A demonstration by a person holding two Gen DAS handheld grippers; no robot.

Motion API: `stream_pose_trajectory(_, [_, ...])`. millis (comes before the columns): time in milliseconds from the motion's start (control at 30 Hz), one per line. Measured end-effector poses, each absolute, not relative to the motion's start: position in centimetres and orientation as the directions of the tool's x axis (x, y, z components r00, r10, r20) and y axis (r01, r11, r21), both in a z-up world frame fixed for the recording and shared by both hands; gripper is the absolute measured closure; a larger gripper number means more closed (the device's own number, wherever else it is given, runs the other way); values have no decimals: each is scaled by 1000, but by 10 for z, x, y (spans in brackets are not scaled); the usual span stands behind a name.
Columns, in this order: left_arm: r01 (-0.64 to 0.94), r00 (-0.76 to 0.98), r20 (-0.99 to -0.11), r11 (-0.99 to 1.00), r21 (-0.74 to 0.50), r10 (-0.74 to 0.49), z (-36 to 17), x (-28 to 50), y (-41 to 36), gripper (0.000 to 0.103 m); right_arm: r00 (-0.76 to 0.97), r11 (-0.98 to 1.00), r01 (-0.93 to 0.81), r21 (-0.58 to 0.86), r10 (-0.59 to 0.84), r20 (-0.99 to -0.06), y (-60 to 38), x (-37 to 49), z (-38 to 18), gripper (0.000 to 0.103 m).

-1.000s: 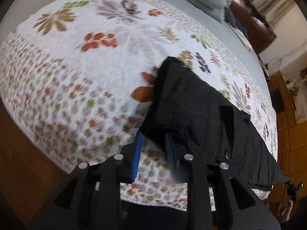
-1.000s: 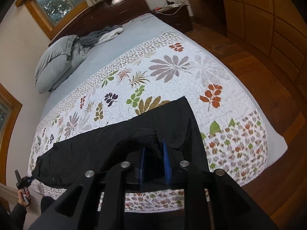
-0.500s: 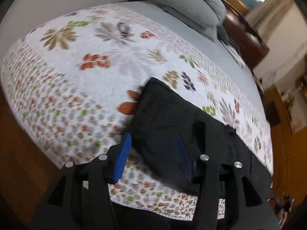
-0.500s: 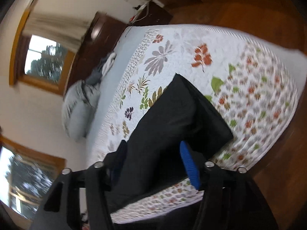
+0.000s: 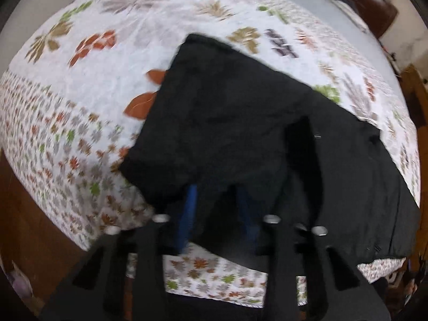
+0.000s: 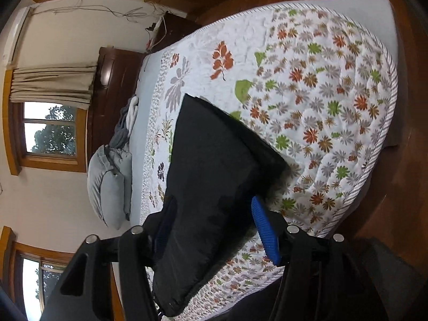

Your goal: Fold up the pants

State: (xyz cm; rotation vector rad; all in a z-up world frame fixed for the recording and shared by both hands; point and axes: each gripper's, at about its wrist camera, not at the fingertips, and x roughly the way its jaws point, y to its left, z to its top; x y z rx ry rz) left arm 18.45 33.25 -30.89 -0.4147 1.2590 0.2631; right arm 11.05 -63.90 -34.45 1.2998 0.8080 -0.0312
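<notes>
Pants lie partly folded on the quilt; left gripper is clamped on cloth, right gripper spread wide, further folds remaining.

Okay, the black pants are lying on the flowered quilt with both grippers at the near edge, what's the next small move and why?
Probably close the right gripper on the cloth. Its jaws stand apart with the black pants between them, pads not pressing, while the left gripper looks pinched on the near edge. The pants lie flat on the quilt; a fold likely needs both corners held.
</notes>
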Motion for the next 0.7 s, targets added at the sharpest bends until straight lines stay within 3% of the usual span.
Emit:
stream_pose_trajectory(100, [-439, 274, -961, 884, -162, -41, -316, 183, 341, 90, 722, 322, 448, 834, 420, -550, -635, 122, -348, 53])
stream_pose_trajectory(167, [-426, 267, -964, 896, -127, -9, -315, 185, 337, 90, 712, 352, 428, 832, 436, -550, -627, 131, -343, 88])
stream_pose_trajectory(233, [-420, 267, -964, 902, -96, 22, -314, 186, 333, 90, 709, 399, 424, 813, 411, -572, -623, 137, -337, 95])
stream_pose_trajectory(400, [-440, 280, -959, 892, -99, 32, -318, 182, 335, 92, 629, 428, 523, 737, 389, -673, -625, 140, -362, 96])
stream_pose_trajectory(500, [-454, 276, -960, 886, -92, 42, -315, 183, 334, 92, 640, 416, 517, 748, 392, -661, -626, 136, -362, 96])
stream_pose_trajectory(600, [-452, 285, -958, 886, -101, 37, -308, 183, 333, 90, 643, 419, 502, 757, 404, -651, -628, 131, -356, 86])
stream_pose_trajectory(633, [-441, 306, -951, 890, -114, 30, -301, 181, 332, 87, 650, 416, 497, 762, 404, -644, -632, 127, -352, 83])
stream_pose_trajectory(667, [-430, 333, -942, 894, -128, 25, -293, 177, 332, 69, 655, 415, 492, 765, 403, -640, -634, 123, -348, 75])
stream_pose_trajectory(700, [-420, 367, -930, 897, -139, 27, -284, 173, 332, 43, 659, 415, 489, 767, 400, -636, -635, 119, -346, 71])
